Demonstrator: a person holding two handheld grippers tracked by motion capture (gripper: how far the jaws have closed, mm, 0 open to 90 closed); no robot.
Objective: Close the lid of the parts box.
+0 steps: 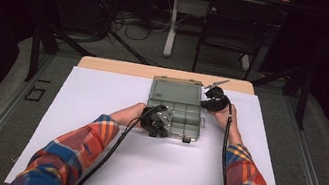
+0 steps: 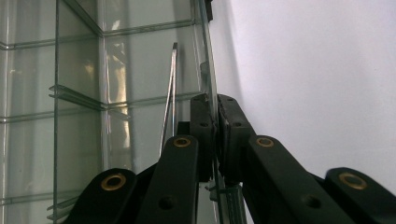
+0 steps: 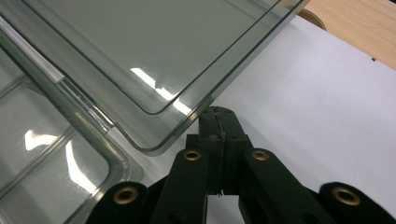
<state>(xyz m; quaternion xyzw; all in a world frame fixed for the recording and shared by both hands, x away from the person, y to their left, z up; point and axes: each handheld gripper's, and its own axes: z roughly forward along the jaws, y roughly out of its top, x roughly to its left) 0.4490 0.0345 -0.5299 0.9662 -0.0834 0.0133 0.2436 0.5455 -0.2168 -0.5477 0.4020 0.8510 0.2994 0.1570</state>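
The left gripper [image 2: 215, 105] is clenched on the clear wall of the organizer box [image 1: 176, 109], its pads [image 2: 201, 122] on either side of the plastic; what the thin metal strip [image 2: 170, 93] in the compartment behind is cannot be told; the right gripper [image 3: 218, 116] is closed on nothing, its tips just beside the open lid [image 3: 154, 51] corner, contact unclear; the box sits mid-table on white paper [image 1: 101, 92]; no writing legible.

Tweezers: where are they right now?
In the left gripper view the tweezers lie inside a compartment of the clear organizer box, just left of the box wall that the left gripper is clamping.
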